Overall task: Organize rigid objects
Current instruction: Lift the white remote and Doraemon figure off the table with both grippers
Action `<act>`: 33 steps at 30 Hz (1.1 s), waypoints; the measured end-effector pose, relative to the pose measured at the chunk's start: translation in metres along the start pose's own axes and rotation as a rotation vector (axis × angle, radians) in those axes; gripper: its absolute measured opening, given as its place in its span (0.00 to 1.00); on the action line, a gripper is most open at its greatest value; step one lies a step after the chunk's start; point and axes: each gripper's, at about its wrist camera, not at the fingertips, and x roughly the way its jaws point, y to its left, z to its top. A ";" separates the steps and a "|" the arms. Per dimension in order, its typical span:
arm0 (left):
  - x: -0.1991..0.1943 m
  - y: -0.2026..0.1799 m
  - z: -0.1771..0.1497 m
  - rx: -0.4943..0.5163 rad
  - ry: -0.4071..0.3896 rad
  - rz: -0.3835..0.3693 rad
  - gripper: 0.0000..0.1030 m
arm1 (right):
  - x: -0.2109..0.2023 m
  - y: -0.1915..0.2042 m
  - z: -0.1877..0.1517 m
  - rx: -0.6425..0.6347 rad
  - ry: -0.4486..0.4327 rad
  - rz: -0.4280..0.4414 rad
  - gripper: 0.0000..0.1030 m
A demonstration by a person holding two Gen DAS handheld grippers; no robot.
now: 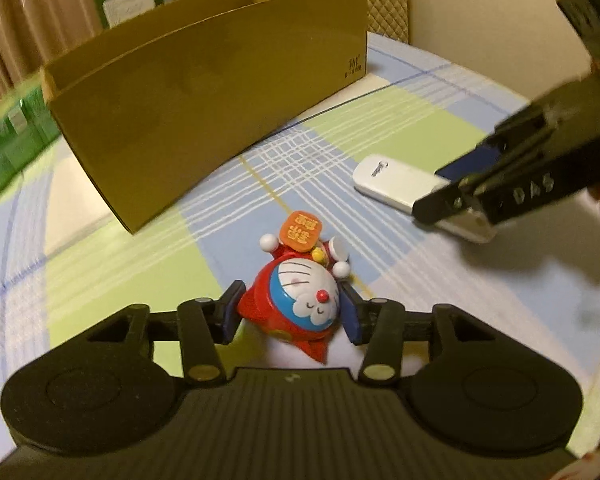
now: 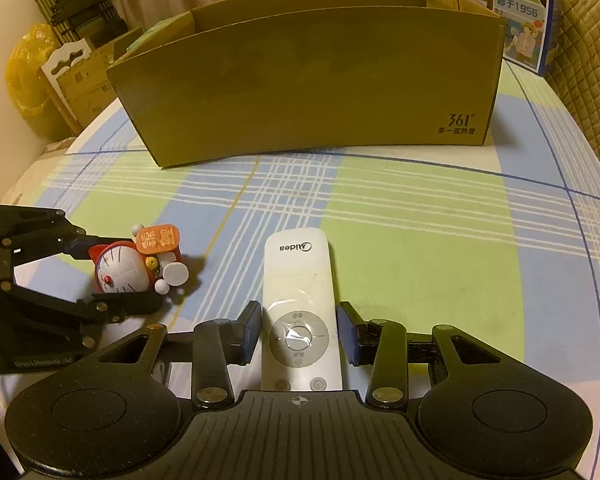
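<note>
Neither item has reached the cardboard box at the far side of the table, so the sorting looks barely begun. The left hand-held gripper has its pads against the sides of the Doraemon toy, apparently clamped on it. The right hand-held gripper straddles the white remote, jaws apart with a gap on each side; both objects rest on the cloth

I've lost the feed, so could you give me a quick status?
Left gripper closed on toy figure. Right gripper open around remote. Box ahead, path clear.
</note>
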 end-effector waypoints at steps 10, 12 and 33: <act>-0.003 -0.022 -0.004 0.228 -0.053 0.060 0.47 | 0.000 -0.001 0.000 0.012 -0.004 0.004 0.37; -0.002 -0.024 -0.005 0.237 -0.053 0.063 0.46 | 0.000 -0.001 0.001 0.013 -0.004 0.004 0.37; 0.001 -0.010 0.003 0.078 0.000 -0.027 0.40 | 0.001 0.000 0.002 0.005 -0.006 -0.002 0.37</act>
